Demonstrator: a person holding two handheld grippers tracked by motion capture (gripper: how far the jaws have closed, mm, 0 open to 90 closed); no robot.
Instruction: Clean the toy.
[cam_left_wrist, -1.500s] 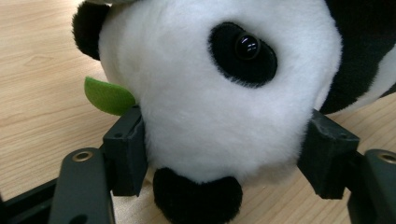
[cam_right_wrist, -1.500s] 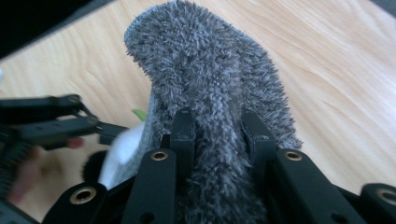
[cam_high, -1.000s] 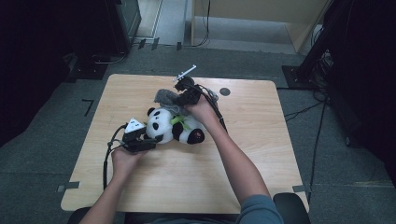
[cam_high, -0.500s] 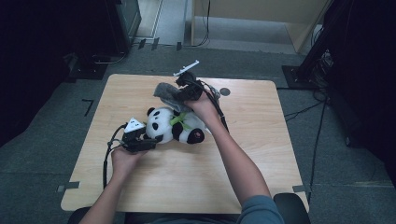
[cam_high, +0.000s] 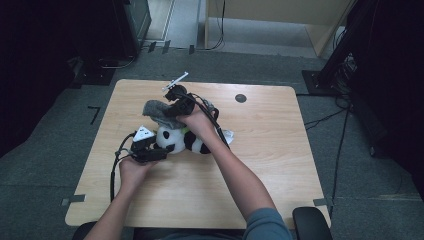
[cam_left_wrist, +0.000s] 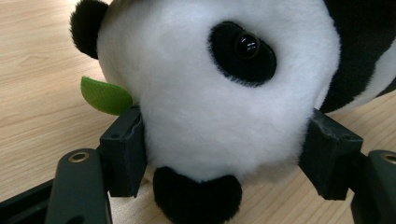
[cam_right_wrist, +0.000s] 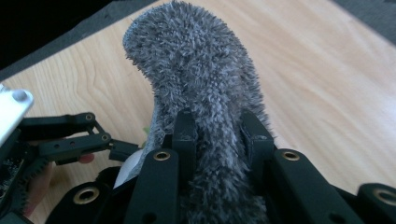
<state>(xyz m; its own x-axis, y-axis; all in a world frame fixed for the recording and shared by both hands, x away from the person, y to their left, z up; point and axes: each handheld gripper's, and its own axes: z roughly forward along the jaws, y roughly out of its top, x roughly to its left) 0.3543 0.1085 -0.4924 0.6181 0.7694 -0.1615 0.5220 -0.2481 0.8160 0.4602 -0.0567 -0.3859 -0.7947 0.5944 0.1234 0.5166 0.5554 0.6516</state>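
Observation:
A black-and-white panda plush (cam_high: 182, 141) lies on the wooden table (cam_high: 280, 165). My left gripper (cam_high: 161, 151) holds its head from the left. In the left gripper view both pads (cam_left_wrist: 125, 149) press into the white head (cam_left_wrist: 219, 107), so the left gripper (cam_left_wrist: 226, 161) is shut on it. A green felt leaf (cam_left_wrist: 105, 95) sticks out beside the head. My right gripper (cam_high: 172, 110) hangs just above the panda, shut on a grey fuzzy cloth (cam_high: 156, 112). In the right gripper view the cloth (cam_right_wrist: 201, 79) stands up from between the jaws of the right gripper (cam_right_wrist: 217, 126).
A small dark disc (cam_high: 240, 98) sits at the table's far side. Something white (cam_high: 227, 135) pokes out beside the right forearm. Cables trail from both grippers. Grey floor surrounds the table, and a chair arm (cam_high: 310, 222) stands at the near right.
My right gripper has carried the grey cloth to the left, over the panda's head. The left gripper and the panda have stayed put.

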